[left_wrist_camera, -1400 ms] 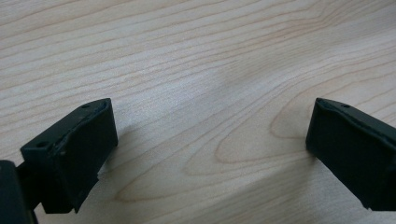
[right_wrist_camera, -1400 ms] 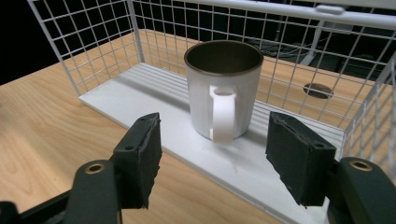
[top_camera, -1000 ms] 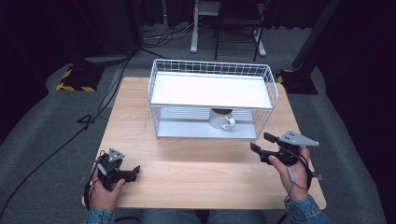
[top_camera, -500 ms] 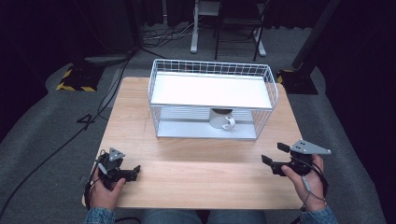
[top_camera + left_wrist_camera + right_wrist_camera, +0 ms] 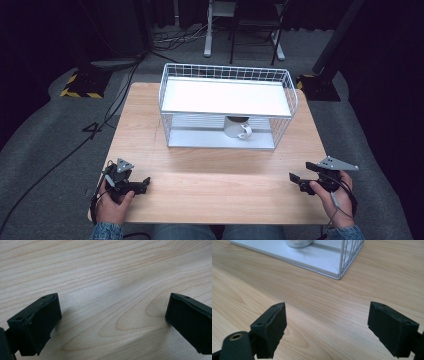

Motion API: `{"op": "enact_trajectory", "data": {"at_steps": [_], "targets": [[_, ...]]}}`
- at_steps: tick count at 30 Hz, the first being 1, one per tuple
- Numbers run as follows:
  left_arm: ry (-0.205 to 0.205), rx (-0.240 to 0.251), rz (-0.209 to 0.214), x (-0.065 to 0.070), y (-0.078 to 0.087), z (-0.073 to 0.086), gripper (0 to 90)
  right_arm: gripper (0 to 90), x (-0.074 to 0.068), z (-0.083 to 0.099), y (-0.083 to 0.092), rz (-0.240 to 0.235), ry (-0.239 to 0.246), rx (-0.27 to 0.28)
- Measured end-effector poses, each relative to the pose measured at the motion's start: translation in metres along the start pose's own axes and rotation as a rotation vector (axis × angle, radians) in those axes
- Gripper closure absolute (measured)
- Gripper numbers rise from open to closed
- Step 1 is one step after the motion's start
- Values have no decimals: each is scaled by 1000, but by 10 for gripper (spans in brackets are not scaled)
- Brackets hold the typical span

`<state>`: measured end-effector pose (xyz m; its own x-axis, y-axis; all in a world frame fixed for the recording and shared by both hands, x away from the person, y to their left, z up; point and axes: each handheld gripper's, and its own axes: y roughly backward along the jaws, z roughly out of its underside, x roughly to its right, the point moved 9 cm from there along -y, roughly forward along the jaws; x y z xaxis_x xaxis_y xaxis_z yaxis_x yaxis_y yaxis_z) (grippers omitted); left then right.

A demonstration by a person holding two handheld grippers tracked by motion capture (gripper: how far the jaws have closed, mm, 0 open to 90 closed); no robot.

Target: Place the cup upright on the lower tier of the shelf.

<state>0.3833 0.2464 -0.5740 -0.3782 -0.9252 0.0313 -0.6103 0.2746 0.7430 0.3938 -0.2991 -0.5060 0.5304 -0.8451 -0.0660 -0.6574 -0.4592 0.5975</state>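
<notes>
Right gripper (image 5: 299, 171) is pulled back to the table (image 5: 215, 185) edge, jaws just opened wide, empty; mug (image 5: 237, 127) is left in rack (image 5: 227, 97). Left gripper (image 5: 142, 183) is held wide, empty.

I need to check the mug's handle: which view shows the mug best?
The high view: the white mug stands whole on the wire rack's lower shelf, handle toward the right. The right gripper view catches its base at the top edge. The left gripper view faces bare table.

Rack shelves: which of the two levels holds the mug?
The lower shelf holds the mug; the upper shelf of the wire rack is bare.
</notes>
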Motion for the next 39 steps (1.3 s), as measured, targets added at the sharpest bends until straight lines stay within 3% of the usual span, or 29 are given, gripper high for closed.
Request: {"op": "enact_trajectory", "data": {"at_steps": [14, 27, 34, 39], "targets": [[1, 0, 0, 0, 0, 0, 6, 164, 16, 34, -21, 22, -31, -104], [1, 0, 0, 0, 0, 0, 5, 160, 9, 45, -34, 27, 23, -119], [1, 0, 0, 0, 0, 0, 5, 149, 6, 48, -36, 38, 67, -101], [-2, 0, 1, 0, 0, 0, 5, 132, 6, 48, -36, 42, 63, -102]]}}
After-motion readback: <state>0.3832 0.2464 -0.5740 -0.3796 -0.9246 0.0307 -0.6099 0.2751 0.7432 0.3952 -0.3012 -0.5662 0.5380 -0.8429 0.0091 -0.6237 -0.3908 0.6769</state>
